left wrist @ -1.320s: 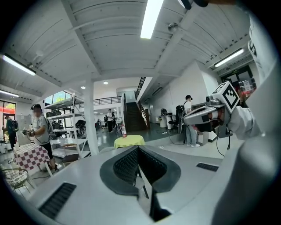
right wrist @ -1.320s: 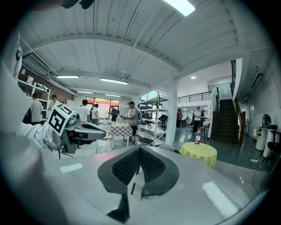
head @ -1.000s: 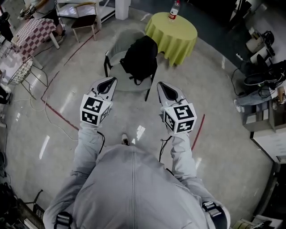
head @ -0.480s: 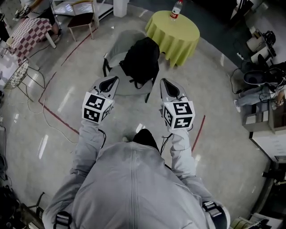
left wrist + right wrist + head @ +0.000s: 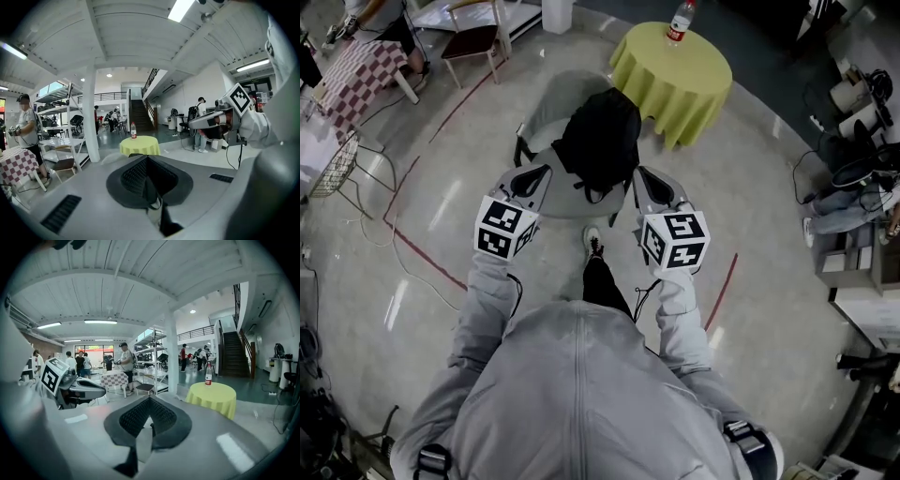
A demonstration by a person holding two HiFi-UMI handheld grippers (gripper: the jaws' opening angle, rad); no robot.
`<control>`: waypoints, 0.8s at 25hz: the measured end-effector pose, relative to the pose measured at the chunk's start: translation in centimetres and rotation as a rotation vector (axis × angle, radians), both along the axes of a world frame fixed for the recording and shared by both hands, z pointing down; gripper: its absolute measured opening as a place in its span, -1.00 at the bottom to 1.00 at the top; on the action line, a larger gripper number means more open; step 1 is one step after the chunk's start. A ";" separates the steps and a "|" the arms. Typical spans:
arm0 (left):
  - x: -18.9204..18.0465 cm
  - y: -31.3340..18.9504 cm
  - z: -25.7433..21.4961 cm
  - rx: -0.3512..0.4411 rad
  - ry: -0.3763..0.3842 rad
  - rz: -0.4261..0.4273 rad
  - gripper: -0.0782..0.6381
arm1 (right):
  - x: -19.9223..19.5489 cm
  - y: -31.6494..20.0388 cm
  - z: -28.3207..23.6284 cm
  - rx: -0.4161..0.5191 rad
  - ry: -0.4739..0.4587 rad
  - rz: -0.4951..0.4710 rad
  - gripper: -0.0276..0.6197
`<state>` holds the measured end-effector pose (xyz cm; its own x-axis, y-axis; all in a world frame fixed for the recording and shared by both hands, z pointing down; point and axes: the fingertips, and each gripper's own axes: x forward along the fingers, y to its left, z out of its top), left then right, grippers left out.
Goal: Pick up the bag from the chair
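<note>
Your left claw [image 5: 535, 175] and right claw [image 5: 646, 179] are both held out in front of you, each with its jaws pressed together and nothing between them; the two gripper views show the ribbed pads meeting tip to tip. The black bag [image 5: 600, 141] lies ahead of the claws and between them, resting on the seat of the grey chair [image 5: 551, 105] and leaning toward its backrest. From the head view, the tip of your left claw sits just to the left of the bag's lower edge, over the chair seat, and the tip of your right claw sits just to the right of that edge; whether either tip touches the bag cannot be told. Behind each claw's tip, nearer to you, stands its marker cube, the left one [image 5: 504, 228] and the right one [image 5: 675, 241], with your grey sleeves [image 5: 487, 300] running back from them. Beyond the bag and to the right of your right claw stands a round bench [image 5: 675, 70] under a yellow-green cloth, carrying an upright bottle [image 5: 679, 21] with a red label. Below and between the claws, your shoe [image 5: 593, 242] is planted on the glossy floor [image 5: 769, 216] near the chair's front. Far off to the left of your left claw is a checked bench [image 5: 361, 70].
</note>
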<state>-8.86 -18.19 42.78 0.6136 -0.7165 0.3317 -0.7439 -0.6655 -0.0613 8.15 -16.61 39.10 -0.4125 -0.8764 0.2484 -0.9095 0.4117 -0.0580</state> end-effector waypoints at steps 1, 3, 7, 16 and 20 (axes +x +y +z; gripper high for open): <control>0.3 -1.0 0.3 -0.007 0.002 -0.001 -0.77 | 0.2 -1.2 0.5 -0.011 0.004 -0.005 -0.88; 1.0 -3.3 1.2 -0.028 0.002 0.001 -0.76 | 0.7 -3.8 1.8 -0.043 0.016 -0.019 -0.75; 2.7 -8.0 4.1 -0.084 -0.018 0.016 -0.76 | 1.7 -9.2 4.9 -0.112 0.018 -0.032 -0.58; 6.7 -18.1 13.1 -0.238 -0.088 0.068 -0.51 | 4.4 -19.1 14.5 -0.299 0.018 -0.031 -0.24; 7.0 -21.3 17.6 -0.321 -0.126 0.070 -0.40 | 6.0 -21.7 18.9 -0.377 0.037 0.010 -0.18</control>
<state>-1.89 -39.48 60.33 0.5979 -0.5208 0.6094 -0.6954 -0.7151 0.0712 14.19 -38.30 58.03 -0.3888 -0.7247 0.5688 -0.9178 0.3584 -0.1707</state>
